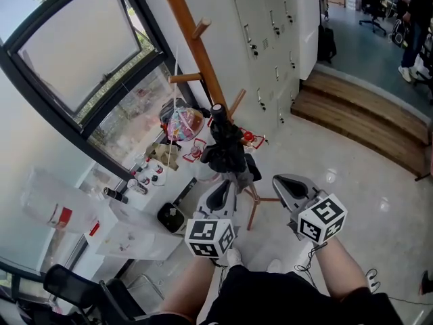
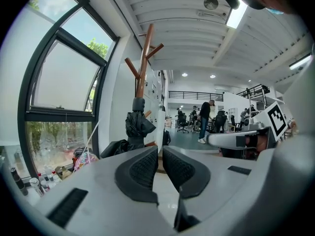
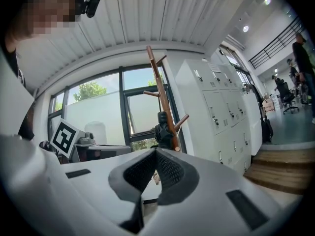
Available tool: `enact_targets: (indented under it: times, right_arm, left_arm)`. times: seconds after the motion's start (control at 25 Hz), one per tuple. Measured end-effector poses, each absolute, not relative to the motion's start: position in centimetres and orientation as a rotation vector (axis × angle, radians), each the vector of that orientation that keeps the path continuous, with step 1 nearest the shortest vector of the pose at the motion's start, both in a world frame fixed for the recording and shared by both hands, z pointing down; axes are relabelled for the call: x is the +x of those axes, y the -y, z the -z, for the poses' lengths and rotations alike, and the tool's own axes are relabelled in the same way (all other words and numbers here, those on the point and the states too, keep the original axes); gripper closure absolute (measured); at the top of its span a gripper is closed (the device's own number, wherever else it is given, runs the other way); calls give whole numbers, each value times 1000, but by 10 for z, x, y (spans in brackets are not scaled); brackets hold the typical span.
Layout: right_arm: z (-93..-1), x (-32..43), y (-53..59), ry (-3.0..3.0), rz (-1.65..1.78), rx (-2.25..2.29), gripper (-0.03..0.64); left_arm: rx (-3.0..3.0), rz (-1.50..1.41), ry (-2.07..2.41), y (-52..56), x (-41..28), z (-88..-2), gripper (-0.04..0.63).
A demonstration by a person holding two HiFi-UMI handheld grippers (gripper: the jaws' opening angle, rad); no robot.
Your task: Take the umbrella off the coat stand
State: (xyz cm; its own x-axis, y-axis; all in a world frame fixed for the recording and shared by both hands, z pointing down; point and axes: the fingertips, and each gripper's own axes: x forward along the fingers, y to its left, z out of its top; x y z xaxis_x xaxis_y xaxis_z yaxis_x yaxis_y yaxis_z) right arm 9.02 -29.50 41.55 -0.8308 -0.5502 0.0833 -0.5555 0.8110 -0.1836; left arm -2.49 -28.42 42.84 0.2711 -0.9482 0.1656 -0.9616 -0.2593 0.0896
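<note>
The black folded umbrella [image 1: 226, 151] hangs upright on the wooden coat stand [image 1: 195, 42], low on its pole, between the window [image 1: 74, 53] and the white lockers [image 1: 270, 26]; the left tool [image 1: 223, 193] points at it with jaws pressed together on nothing, not touching it; the right tool [image 1: 289, 187], just beside the left, is likewise closed and empty.

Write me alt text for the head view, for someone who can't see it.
Seen from above, a folded black umbrella hangs on a wooden coat stand beside a window, with nothing gripping it. Nearer the camera, the person's left claw and right claw are both shut and empty, pointing toward the stand.
</note>
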Motion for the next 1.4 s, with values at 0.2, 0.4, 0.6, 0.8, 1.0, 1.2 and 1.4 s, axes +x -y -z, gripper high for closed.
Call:
enact_targets:
  times: [0.2,0.4,0.6,0.8,1.0,1.2,1.4]
  right_arm:
    - [-416,87,299,2961,-310,917,563]
    - [-414,86,307,2955,-305,959,563]
    - [-415,84,317,2939,-311,1000,563]
    - [-422,81,329,2912,-335,1030,563]
    - [-427,77,339,2892,-352,1054,563]
    - [-430,76,349,2873,-369,1094,563]
    - [-431,80,360,2859,-384,1132,563]
  left_arm:
    - [2366,-128,1800,292,-31,-430,569]
    - [2389,-142,1783,305,-34,-431,505]
    - [2404,-147,1793,327,-42,-428,430]
    - [2418,-213,1843,352,-54,-430,341]
    - [2448,-287,1856,376,-62,-434,316]
    - [2503,-357,1848,397,-61,-435,307]
    - [2518,-413,1831,416,-59,-439,301]
